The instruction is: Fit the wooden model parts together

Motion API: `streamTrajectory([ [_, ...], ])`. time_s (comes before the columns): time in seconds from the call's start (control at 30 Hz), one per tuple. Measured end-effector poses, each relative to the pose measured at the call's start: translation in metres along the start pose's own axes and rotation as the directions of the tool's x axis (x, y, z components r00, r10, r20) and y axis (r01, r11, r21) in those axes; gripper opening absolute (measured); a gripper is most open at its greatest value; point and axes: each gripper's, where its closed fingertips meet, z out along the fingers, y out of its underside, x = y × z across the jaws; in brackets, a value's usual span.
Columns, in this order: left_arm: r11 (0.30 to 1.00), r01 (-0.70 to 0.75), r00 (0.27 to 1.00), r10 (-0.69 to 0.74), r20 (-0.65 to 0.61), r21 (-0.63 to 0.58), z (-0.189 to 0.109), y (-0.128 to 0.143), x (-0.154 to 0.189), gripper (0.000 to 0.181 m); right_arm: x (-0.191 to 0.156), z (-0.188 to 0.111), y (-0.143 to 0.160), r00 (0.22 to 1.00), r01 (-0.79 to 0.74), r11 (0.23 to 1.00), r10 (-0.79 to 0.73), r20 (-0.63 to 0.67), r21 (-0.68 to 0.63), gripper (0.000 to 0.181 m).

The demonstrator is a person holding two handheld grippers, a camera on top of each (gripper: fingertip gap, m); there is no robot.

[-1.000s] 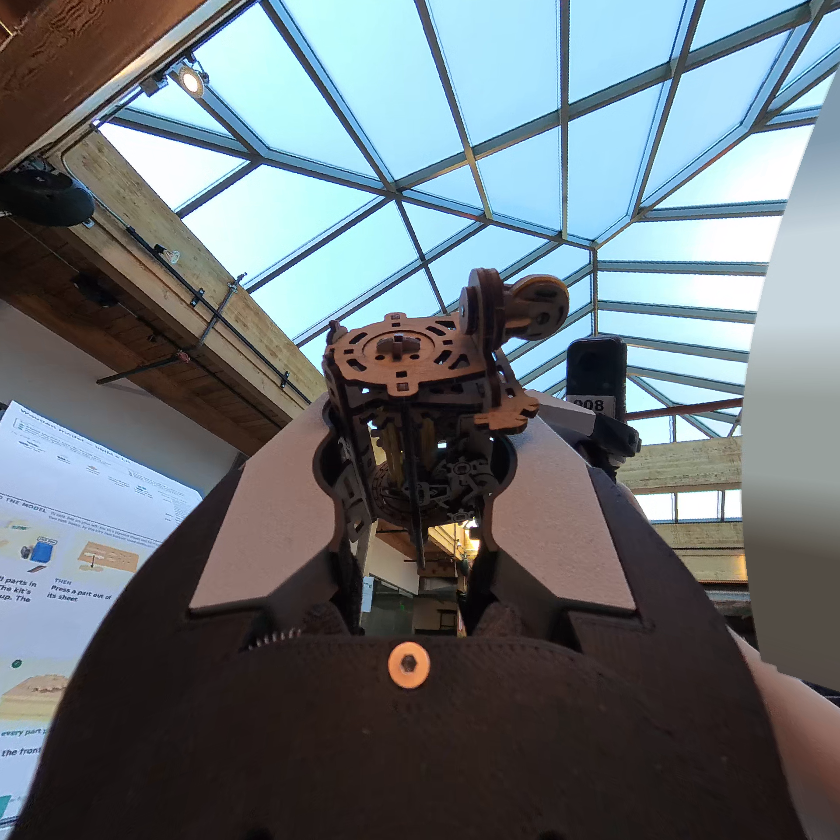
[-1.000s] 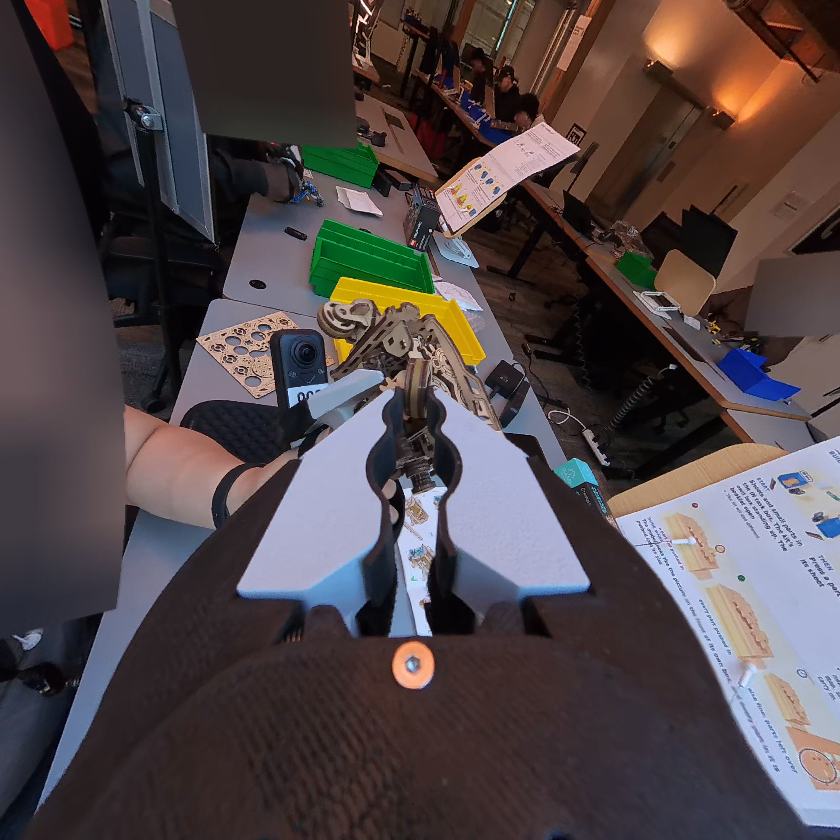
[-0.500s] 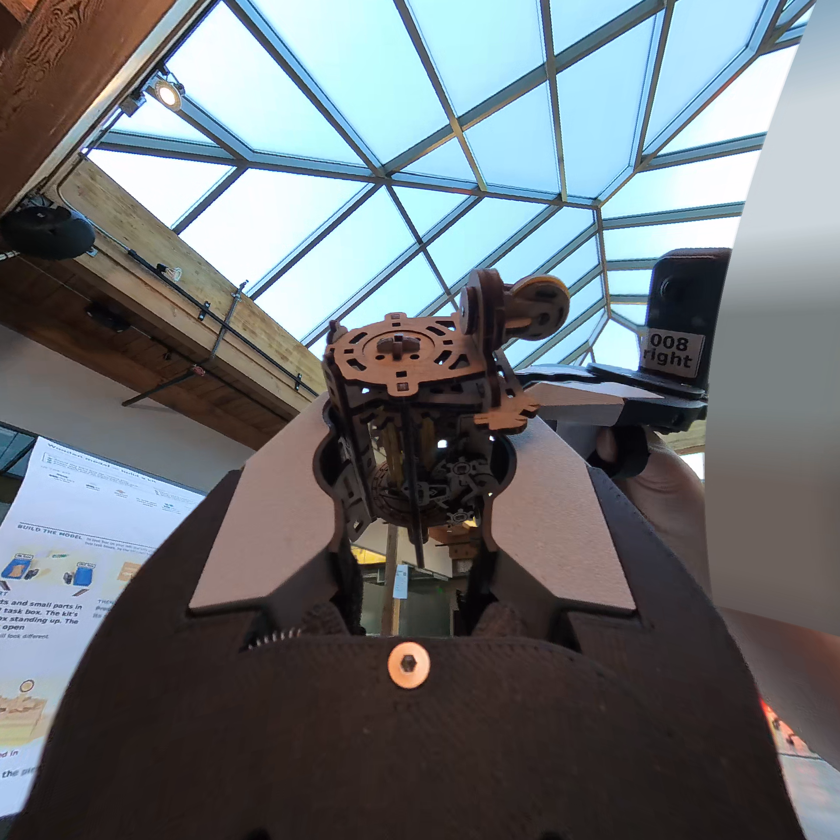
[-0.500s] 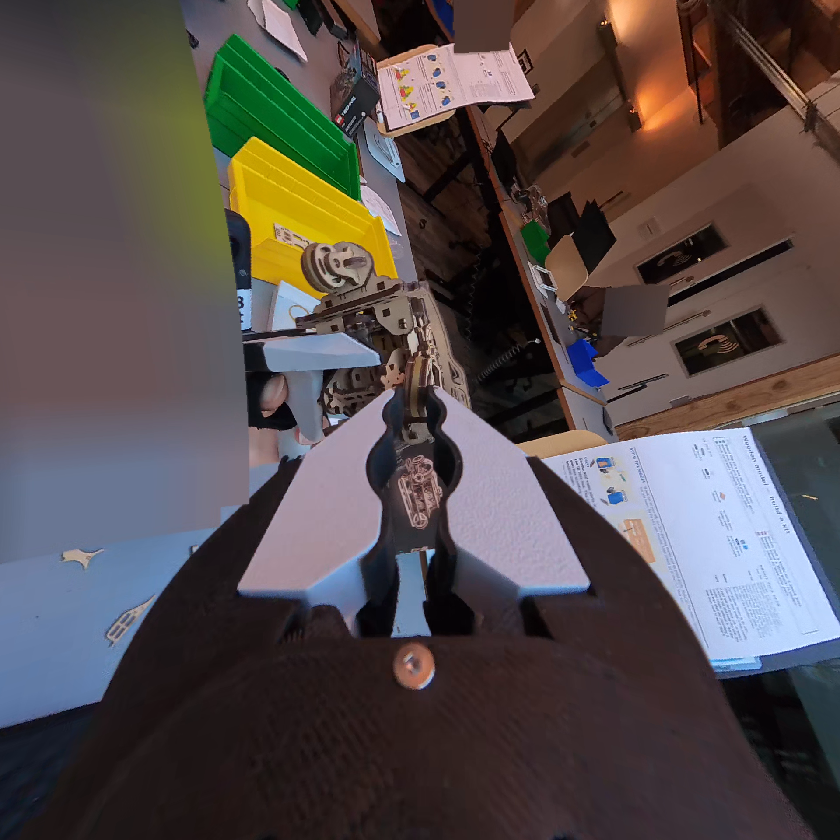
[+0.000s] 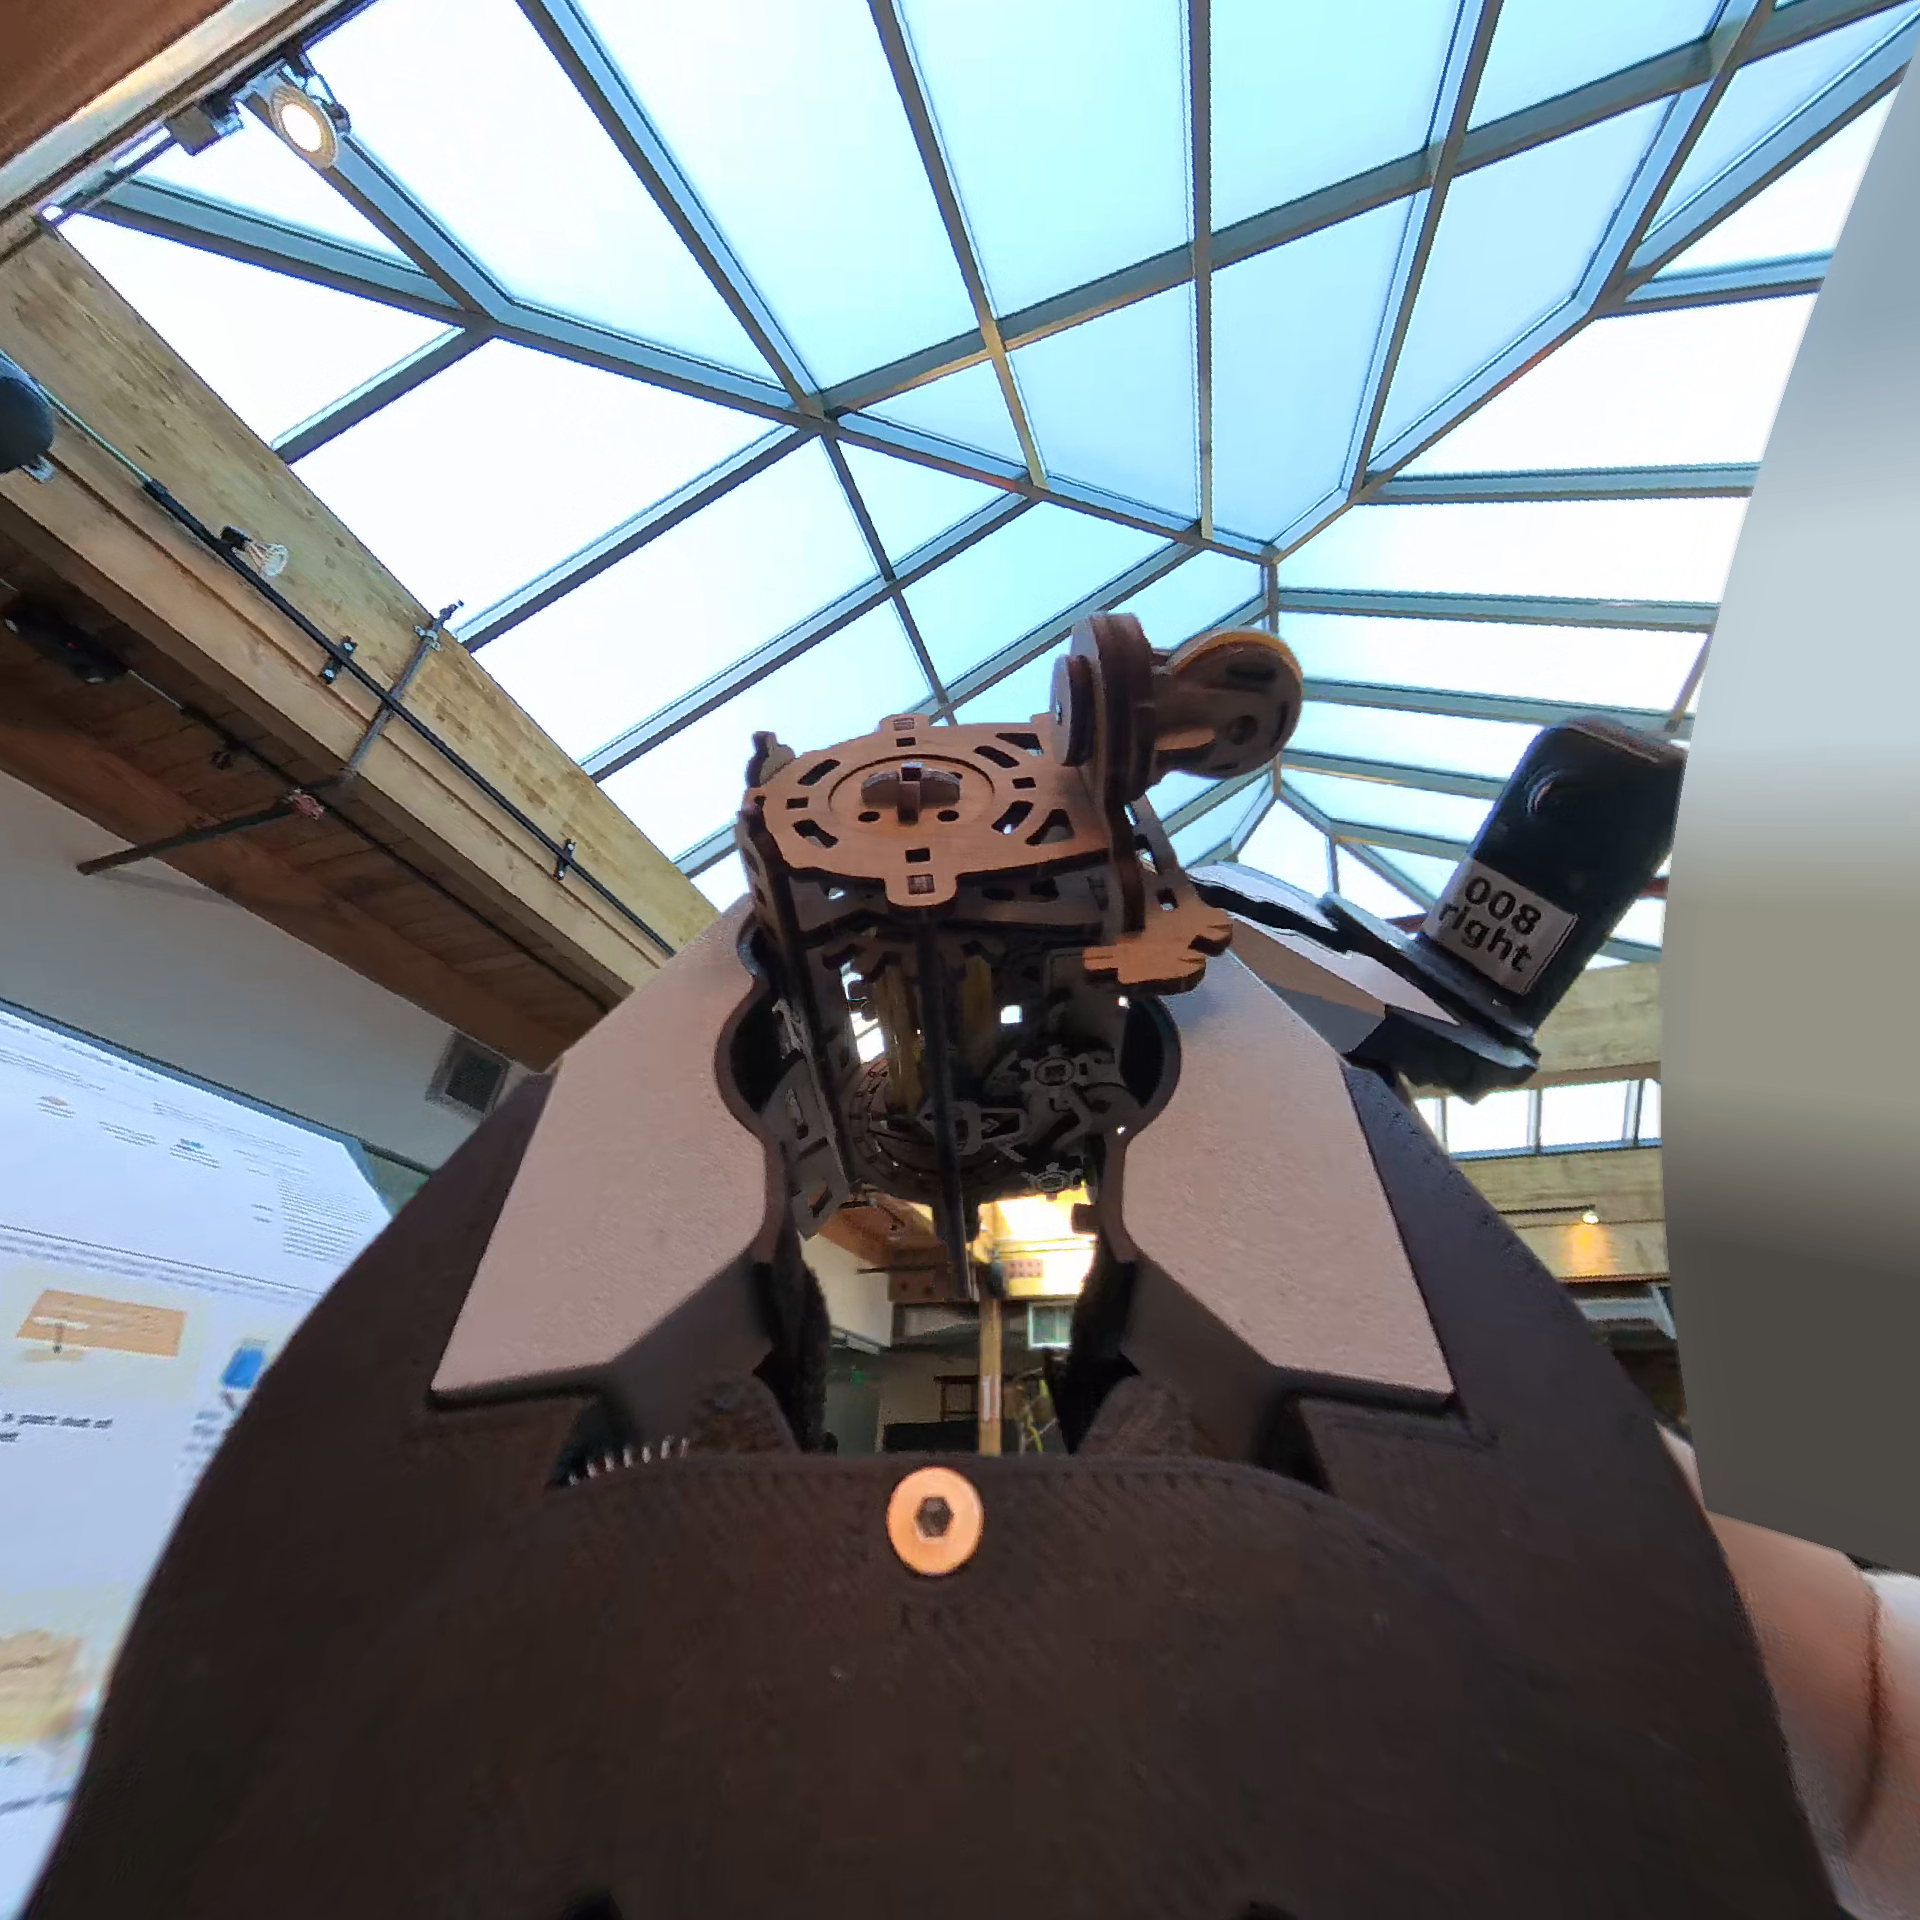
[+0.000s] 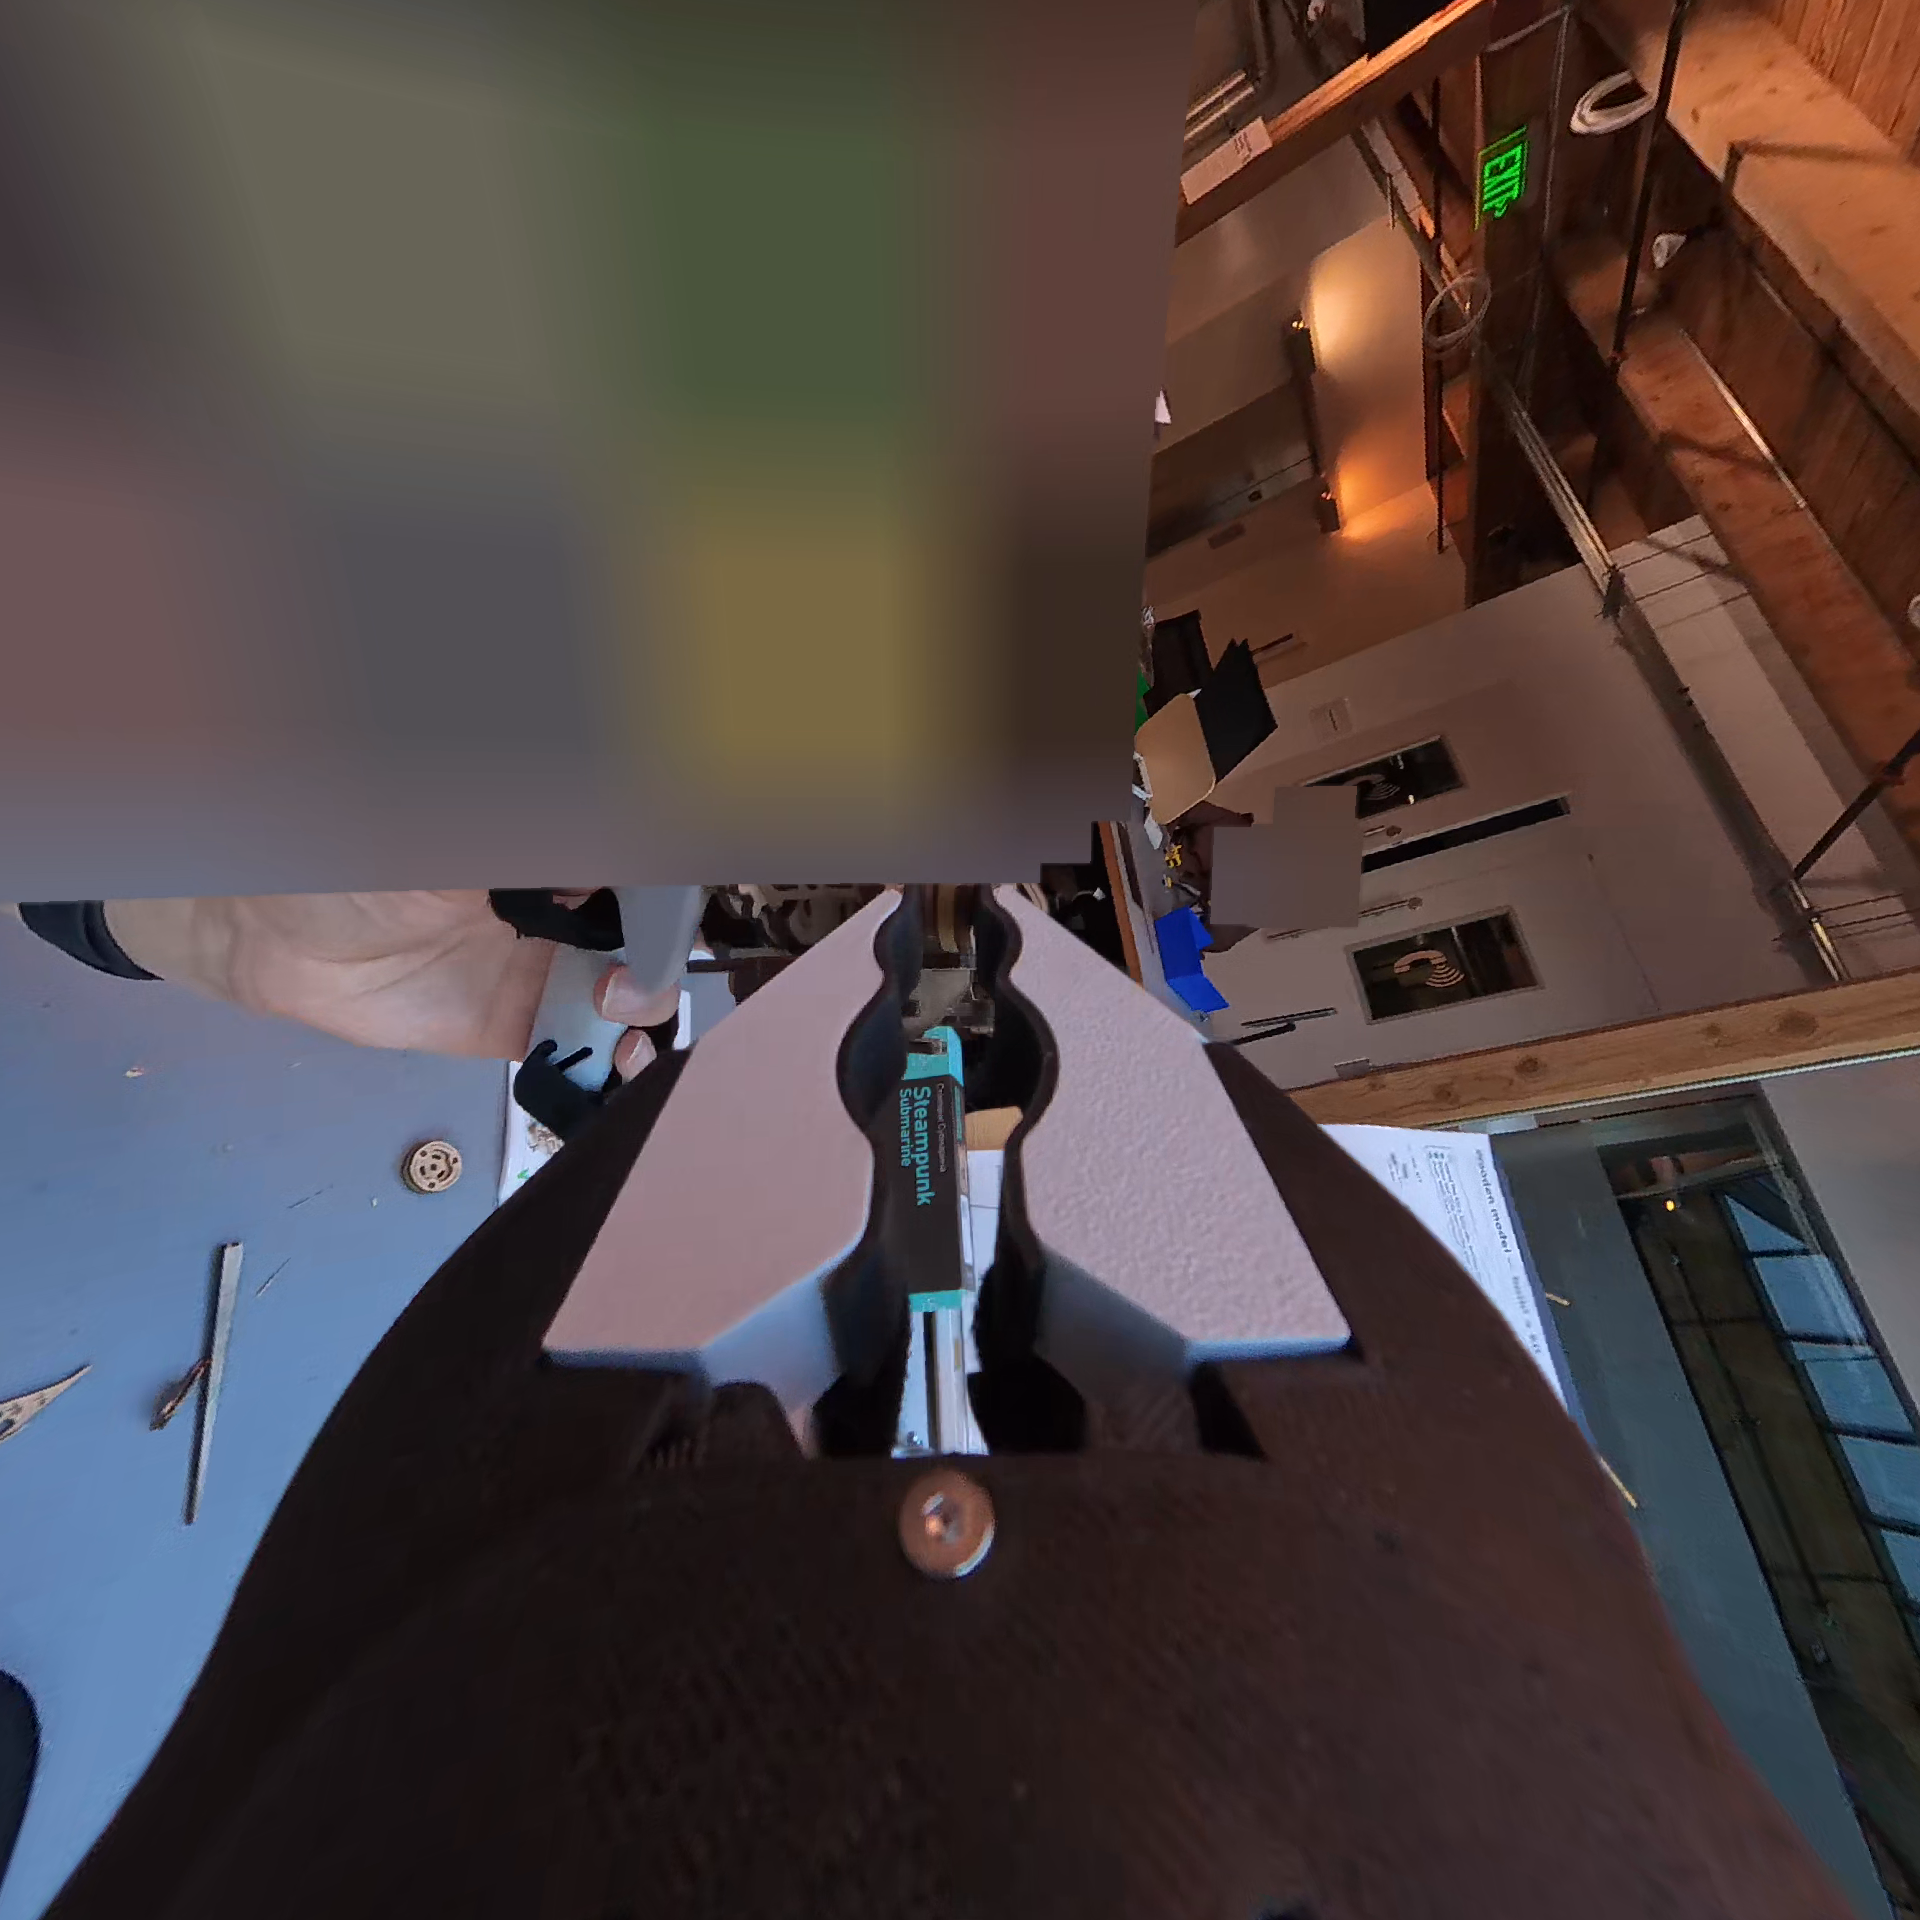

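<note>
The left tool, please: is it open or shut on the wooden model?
Shut on it: the left tool has both fingers pressed against the model, held up against the skylight.

Wooden model (image 6: 940,920) mostly hidden behind blur patch; instruction sheet (image 5: 125,1299) blurred, cropped.

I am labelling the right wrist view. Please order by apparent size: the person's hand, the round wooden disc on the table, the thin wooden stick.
Largest to smallest, as they look:
1. Hand
2. Thin wooden stick
3. Round wooden disc
The hand may be nearer the camera, so true sizes are unsure.
</note>
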Motion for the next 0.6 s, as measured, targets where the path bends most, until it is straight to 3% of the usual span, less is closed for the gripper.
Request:
streamTrajectory([
  [0.03, 1.0, 0.023, 1.0, -0.023, -0.006, 0.001, 0.001, 0.0, 0.001, 0.064, 0.0, -0.001, -0.001, 1.0, 0.019, 1.0, -0.019, -0.013, 0.018, 0.008],
  [0.3, 0.985, 0.169, 0.983, -0.17, -0.066, -0.014, 0.006, 0.0, 0.01, 0.064, -0.001, -0.009, -0.013, 0.996, 0.08, 0.984, -0.071, -0.062, 0.156, 0.008],
  [0.6, 0.987, 0.154, 0.986, -0.156, -0.061, -0.041, 0.008, 0.0, 0.01, 0.064, 0.001, -0.01, -0.014, 0.998, -0.053, 0.979, 0.058, -0.019, 0.196, 0.008],
])
